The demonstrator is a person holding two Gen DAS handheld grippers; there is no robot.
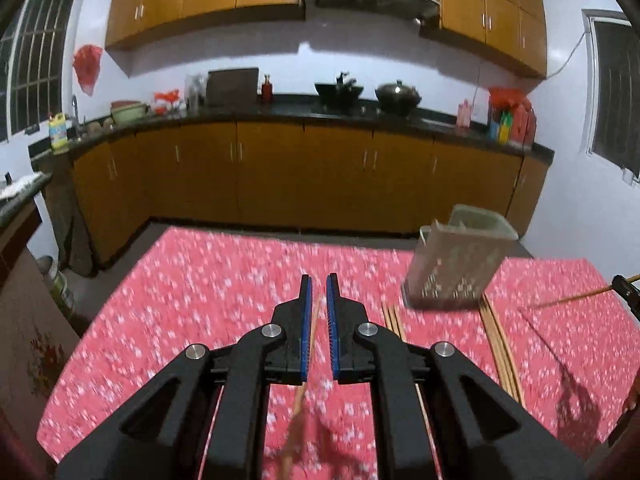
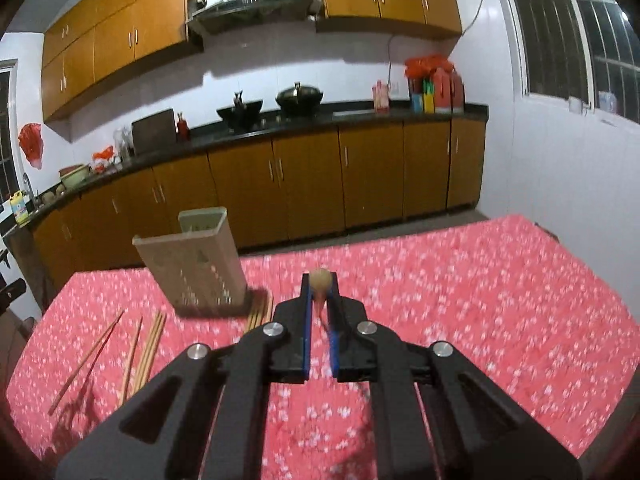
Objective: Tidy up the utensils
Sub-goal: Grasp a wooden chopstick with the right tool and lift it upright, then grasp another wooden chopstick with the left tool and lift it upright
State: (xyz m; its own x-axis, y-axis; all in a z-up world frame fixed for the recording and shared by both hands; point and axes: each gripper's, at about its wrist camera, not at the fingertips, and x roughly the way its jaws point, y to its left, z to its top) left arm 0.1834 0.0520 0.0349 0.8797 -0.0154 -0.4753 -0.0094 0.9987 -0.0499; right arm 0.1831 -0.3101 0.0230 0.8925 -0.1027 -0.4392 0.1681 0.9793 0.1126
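Thin tan wooden chopsticks [image 2: 148, 350] lie on the pink floral desk [image 2: 460, 300] beside a beige perforated holder [image 2: 196, 268], one chopstick pinched in each gripper's jaws: left gripper [image 1: 319, 284], right gripper [image 2: 320, 282].

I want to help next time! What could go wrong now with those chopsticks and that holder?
1. Each tool, left tool and right tool, pinches one thin chopstick, which might slip out.
2. The holder looks light; poking its rim could tip it.
3. Loose chopsticks lie nearby on the tablecloth and could get knocked.
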